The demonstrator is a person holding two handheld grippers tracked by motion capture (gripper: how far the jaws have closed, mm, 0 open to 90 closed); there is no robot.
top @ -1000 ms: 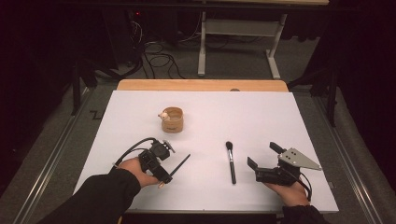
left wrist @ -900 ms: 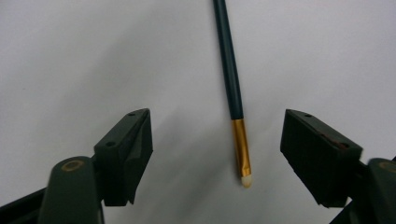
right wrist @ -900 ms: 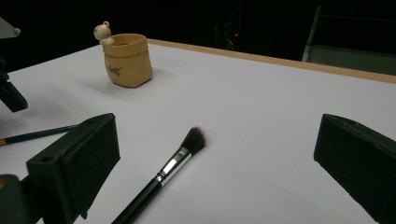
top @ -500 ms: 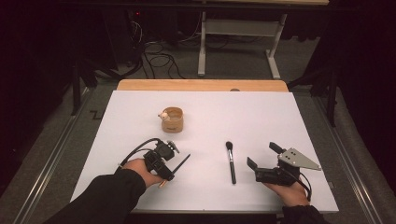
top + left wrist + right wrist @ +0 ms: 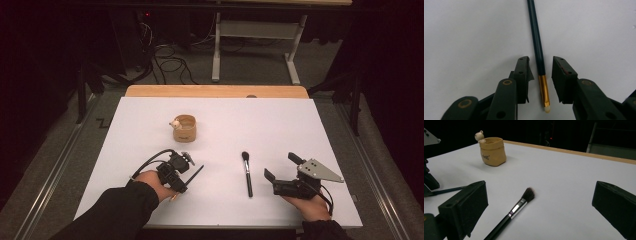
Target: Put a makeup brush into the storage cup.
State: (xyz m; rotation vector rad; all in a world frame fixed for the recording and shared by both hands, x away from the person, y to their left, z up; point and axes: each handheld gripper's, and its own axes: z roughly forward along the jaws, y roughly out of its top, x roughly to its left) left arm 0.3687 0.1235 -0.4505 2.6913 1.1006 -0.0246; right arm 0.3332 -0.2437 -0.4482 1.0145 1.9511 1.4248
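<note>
My left hand-held gripper [image 5: 539,72] has just been closing, its jaws now narrow around the thin dark brush [image 5: 537,47], the gold ferrule between them, pads not quite touching. My right hand-held gripper [image 5: 539,207] gapes wide, the makeup brush [image 5: 517,211] lying on the surface before it.

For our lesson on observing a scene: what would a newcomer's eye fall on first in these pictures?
Probably the left tongs, which have just been closing around a thin dark brush with a gold ferrule, at the near left of the white table; its pads do not yet touch it. Next, a tan pot with a little bear on its rim, farther back, and a black makeup brush lying beside the open right tongs.
</note>
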